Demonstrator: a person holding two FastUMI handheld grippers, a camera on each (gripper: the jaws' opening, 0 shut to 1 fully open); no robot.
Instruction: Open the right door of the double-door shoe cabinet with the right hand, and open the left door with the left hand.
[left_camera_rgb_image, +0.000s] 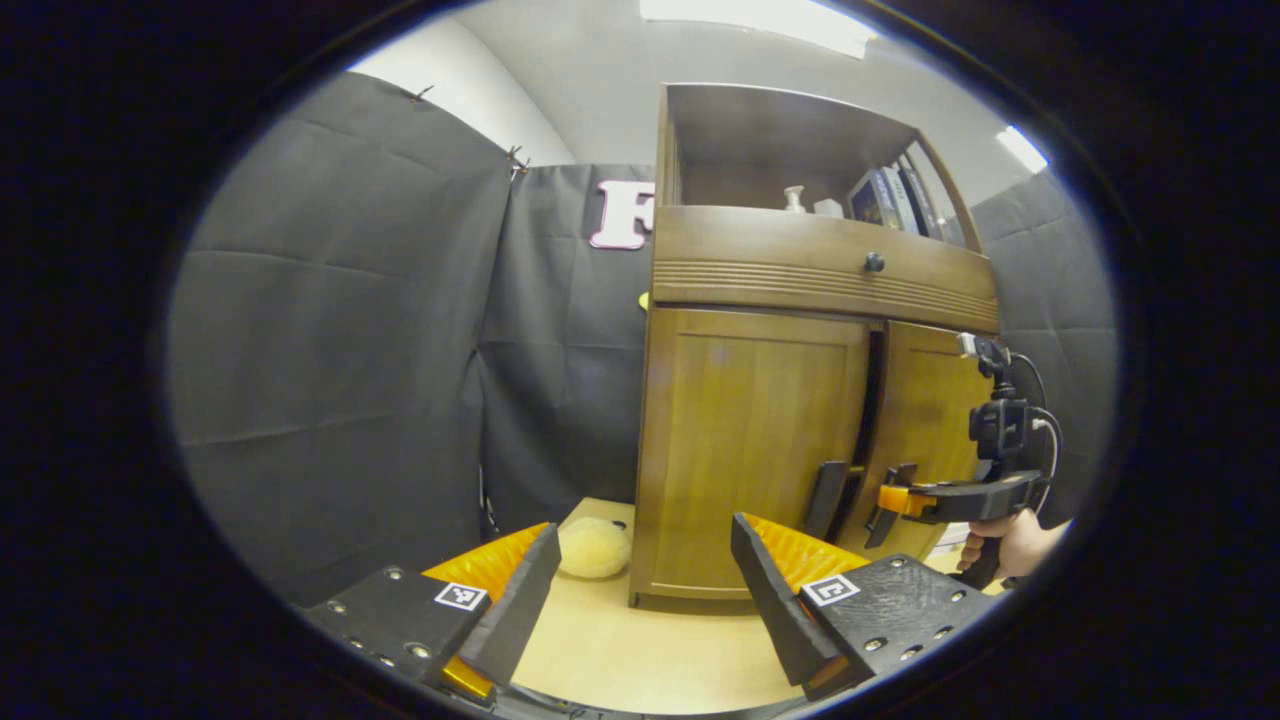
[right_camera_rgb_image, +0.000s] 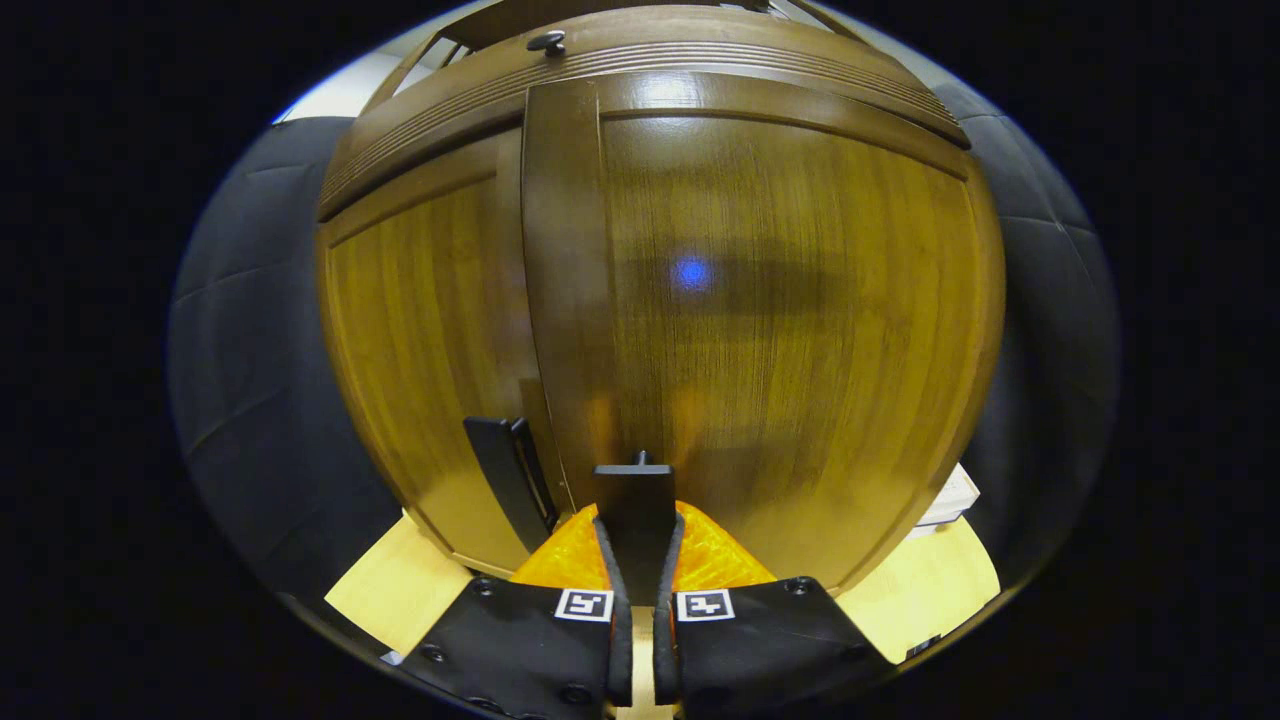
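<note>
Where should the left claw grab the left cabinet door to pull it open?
Grip the left door's handle, the dark upright plate standing out near the door's inner edge, low down. Come straight at the front with the open left claw, one finger each side of the plate; its thin flat faces suit a side pinch.

The left gripper view is looking from well back and left of the cabinet (left_camera_rgb_image: 800, 400), facing its front at an angle. The right gripper view is pressing close against the cabinet's right door (right_camera_rgb_image: 780, 330). Both are sharing the two doors.
</note>
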